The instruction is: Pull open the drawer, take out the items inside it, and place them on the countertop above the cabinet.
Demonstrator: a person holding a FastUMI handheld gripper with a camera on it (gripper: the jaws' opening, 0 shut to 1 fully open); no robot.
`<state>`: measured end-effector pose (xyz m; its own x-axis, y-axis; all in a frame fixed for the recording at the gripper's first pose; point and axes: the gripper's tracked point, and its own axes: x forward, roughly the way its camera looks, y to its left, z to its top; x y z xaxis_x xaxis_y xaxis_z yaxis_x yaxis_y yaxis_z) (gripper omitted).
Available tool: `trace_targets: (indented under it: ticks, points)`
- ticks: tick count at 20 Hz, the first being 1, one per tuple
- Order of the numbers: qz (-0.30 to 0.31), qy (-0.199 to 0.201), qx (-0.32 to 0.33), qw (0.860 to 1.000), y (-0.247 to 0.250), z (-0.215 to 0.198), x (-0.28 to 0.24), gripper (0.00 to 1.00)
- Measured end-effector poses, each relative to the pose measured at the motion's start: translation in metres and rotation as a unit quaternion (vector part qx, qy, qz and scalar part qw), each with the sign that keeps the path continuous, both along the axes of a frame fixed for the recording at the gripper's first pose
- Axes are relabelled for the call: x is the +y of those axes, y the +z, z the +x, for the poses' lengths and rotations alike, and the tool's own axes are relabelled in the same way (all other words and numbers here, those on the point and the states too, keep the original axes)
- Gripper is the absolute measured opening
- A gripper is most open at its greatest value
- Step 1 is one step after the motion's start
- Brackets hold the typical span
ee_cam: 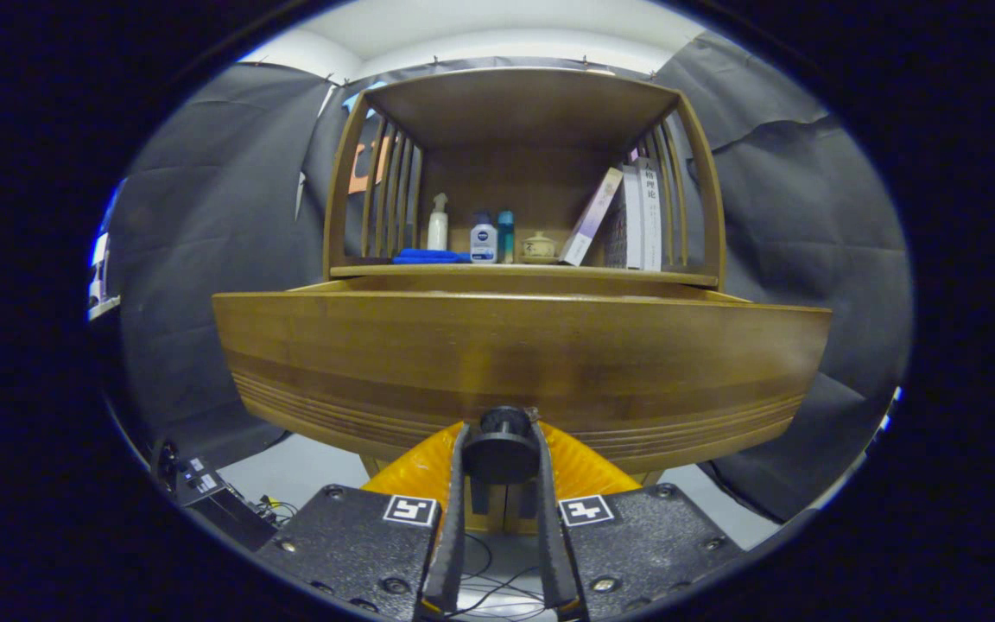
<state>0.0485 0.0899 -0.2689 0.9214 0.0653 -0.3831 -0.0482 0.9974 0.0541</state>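
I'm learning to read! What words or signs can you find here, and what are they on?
White book, spine: dark characters, too small to read surely.
Small white bottle: blue badge, too blurred to read.
Tool, shut on the drawer knob: two square black-and-white markers, patterns only, no words.

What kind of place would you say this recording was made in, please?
Probably a staged recording booth: black cloth wall behind a wooden cabinet, toiletries and books on its countertop, tongs shut on the drawer knob.
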Motion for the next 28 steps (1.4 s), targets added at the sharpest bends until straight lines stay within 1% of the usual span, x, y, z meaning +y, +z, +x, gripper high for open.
trace_targets:
  ticks: [1,3,6,9,12,14,16,18,20,23,25,28]
  points:
    - [0.003,-0.003,0.001,1.0,0.0,0.0,0.0,0.38]
    - [0.002,-0.012,-0.009,1.0,0.005,-0.001,-0.005,0.45]
    - [0.002,-0.025,-0.028,0.999,0.017,-0.003,-0.014,0.71]
    - [0.021,-0.03,-0.04,0.999,0.036,-0.014,-0.027,0.97]
    - [0.022,-0.034,-0.074,0.996,0.078,-0.016,-0.038,1.0]
    - [0.03,-0.029,-0.102,0.994,0.12,-0.015,-0.041,1.0]
    - [0.023,-0.04,-0.125,0.991,0.159,-0.009,-0.054,1.0]
    - [0.014,-0.039,-0.139,0.989,0.194,0.001,-0.058,1.0]
    - [0.022,-0.029,-0.132,0.991,0.218,0.016,-0.057,1.0]
    - [0.036,-0.03,-0.089,0.995,0.23,0.052,-0.061,1.0]
    - [0.035,-0.035,-0.038,0.998,0.222,0.078,-0.065,1.0]
    - [0.035,-0.011,0.054,0.998,0.2,0.114,-0.055,0.99]
